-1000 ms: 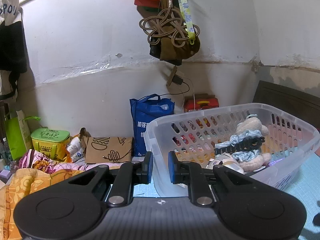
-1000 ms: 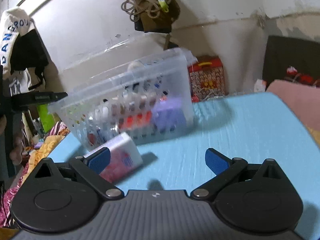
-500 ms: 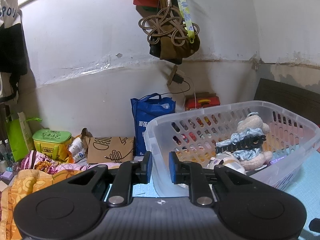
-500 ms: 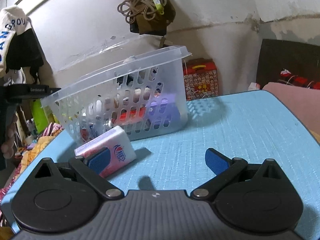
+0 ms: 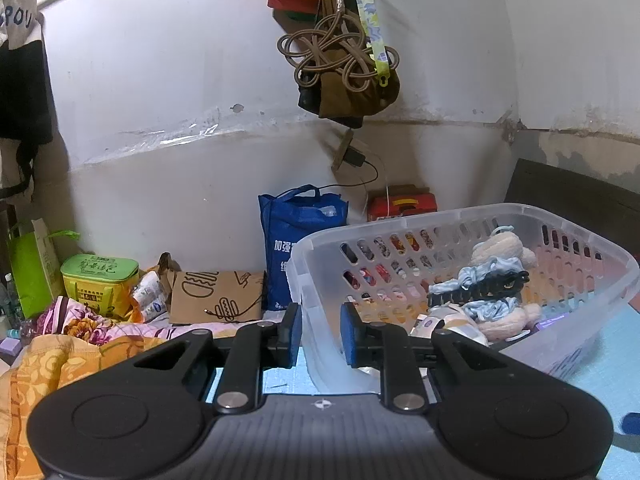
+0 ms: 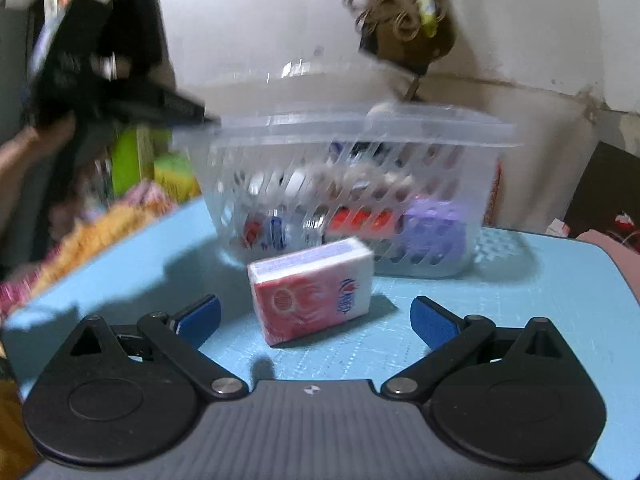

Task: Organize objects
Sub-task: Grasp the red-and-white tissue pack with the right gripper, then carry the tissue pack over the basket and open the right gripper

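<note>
Opening my left tongs (image 5: 320, 334) at the basket (image 5: 460, 220) corner wall, I'm holding my right tongs (image 6: 316, 314) spread wide before the tissue pack (image 6: 312, 290) lying on the worktop (image 6: 500, 300)

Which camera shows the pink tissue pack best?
The right wrist view. The pink tissue pack lies on the blue mat in front of the basket, ahead of the open right gripper, slightly blurred. The left wrist view does not show it.
</note>
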A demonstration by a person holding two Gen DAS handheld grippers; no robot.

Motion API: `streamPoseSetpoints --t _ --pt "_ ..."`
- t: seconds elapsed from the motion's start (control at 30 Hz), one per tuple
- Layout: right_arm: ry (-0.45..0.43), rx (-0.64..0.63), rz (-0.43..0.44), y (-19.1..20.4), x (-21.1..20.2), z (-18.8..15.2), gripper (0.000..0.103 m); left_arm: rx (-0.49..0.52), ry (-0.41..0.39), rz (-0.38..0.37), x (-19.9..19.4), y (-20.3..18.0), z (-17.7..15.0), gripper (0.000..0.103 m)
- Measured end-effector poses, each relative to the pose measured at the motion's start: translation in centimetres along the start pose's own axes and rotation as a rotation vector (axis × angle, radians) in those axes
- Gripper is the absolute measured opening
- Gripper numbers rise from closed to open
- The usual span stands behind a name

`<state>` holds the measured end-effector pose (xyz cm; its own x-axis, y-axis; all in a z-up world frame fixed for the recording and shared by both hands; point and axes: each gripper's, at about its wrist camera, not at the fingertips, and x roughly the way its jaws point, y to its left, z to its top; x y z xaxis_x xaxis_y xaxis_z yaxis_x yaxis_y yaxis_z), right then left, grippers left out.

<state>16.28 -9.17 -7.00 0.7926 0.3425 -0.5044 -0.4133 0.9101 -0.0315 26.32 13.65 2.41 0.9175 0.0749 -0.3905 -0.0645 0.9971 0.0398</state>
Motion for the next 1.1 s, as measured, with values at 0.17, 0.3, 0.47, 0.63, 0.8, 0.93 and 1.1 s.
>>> streamPoseSetpoints --t 0.17,0.3,0.47,0.63,0.8,0.93,1.1 --pt "0.017 0.008 -0.003 -0.3 1.7 1.7 0.103 -0.002 0.000 -0.002 0.0 0.0 0.0 0.025" --pt "0.038 -0.012 0.003 0.0 2.8 2.4 0.091 -0.003 0.001 -0.004 0.0 0.0 0.0 0.025" --pt "0.061 -0.019 0.002 0.1 3.1 2.0 0.072 -0.007 0.000 -0.006 0.0 0.0 0.0 0.025" --pt "0.030 0.001 -0.010 -0.5 1.3 1.1 0.070 -0.006 -0.001 -0.007 0.0 0.1 -0.1 0.025" --pt "0.014 0.034 -0.030 -2.3 -0.5 0.7 0.070 -0.005 -0.002 -0.006 0.0 0.1 -0.1 0.025" --pt "0.002 0.061 -0.067 -4.2 -1.7 0.4 0.070 0.001 -0.001 0.002 0.1 -0.1 -0.1 0.026" --pt "0.005 0.144 -0.044 -6.2 -2.2 0.1 0.070 0.002 0.000 0.009 0.2 -0.3 0.0 0.026"
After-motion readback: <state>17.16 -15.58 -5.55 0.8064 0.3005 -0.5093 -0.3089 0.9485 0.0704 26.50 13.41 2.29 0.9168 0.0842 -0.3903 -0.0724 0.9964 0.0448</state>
